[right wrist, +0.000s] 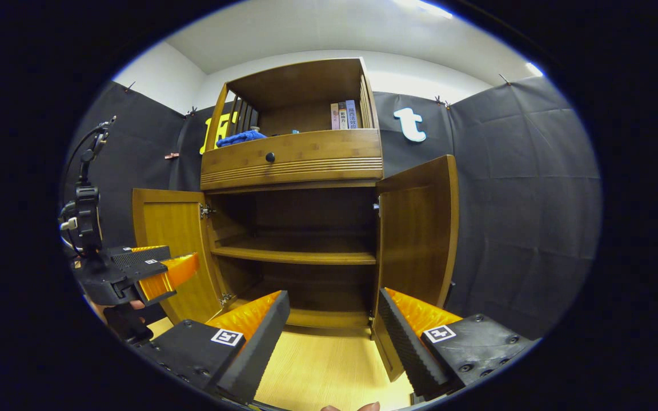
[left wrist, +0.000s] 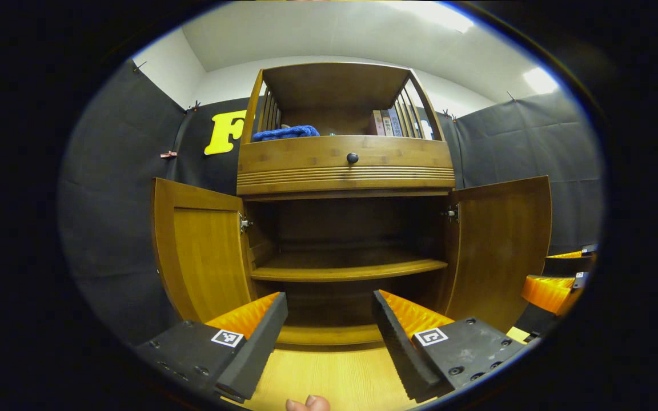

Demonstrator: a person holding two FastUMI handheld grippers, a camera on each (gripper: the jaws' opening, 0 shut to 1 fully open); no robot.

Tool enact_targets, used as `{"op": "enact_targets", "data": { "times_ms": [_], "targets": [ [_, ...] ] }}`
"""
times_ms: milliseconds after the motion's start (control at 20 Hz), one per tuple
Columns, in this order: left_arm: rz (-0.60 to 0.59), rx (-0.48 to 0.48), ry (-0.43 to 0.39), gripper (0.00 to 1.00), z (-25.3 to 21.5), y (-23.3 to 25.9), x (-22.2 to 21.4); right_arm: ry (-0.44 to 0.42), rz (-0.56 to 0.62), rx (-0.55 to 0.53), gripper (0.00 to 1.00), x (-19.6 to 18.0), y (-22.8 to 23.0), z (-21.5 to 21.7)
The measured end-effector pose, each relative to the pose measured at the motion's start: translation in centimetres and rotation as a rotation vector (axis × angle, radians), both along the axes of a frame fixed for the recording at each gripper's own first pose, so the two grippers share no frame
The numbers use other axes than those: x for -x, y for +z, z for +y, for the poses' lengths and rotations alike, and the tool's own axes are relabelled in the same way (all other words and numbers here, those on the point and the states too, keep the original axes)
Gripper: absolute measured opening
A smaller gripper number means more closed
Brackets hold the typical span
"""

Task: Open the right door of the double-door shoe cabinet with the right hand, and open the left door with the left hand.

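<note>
The double-door shoe cabinet (left wrist: 345,188) is standing against the booth's black wall on a pale wooden floor (left wrist: 329,377), and both of its doors are hanging wide open: the left door (left wrist: 200,260) is swung out to the left, the right door (left wrist: 503,245) to the right, exposing a bare inner shelf (left wrist: 346,268). Above them, a drawer with a dark round knob (left wrist: 352,157) is sitting closed, with a blue cloth (left wrist: 286,132) and a few books (left wrist: 387,123) resting in the open top compartment. The left gripper (left wrist: 329,337) is hovering released in front of the cabinet, touching nothing. The right gripper (right wrist: 333,337) is likewise gaping, its fingers apart and clear of the right door beside it.
</note>
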State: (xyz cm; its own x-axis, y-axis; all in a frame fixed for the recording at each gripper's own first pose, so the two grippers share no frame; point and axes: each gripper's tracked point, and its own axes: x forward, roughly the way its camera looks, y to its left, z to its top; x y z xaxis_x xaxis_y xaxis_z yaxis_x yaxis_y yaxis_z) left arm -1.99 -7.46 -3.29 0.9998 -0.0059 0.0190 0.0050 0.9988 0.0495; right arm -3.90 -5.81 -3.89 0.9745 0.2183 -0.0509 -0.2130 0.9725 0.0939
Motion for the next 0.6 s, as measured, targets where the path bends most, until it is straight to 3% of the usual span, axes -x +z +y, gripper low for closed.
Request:
{"op": "enact_targets", "data": {
  "times_ms": [100,200,600],
  "targets": [
    [-0.003,0.001,0.004,0.93,0.15,0.06,0.02,0.002,0.002,0.001,0.94,-0.09,-0.09,0.03],
    [-0.003,-0.001,0.008,0.93,0.20,-0.01,-0.09,0.003,0.003,0.002,0.99,-0.19,-0.11,0.05],
    [-0.012,0.000,0.016,0.93,0.31,0.35,-0.40,0.006,0.000,0.000,0.99,-0.68,-0.15,0.01]
  ]
}}
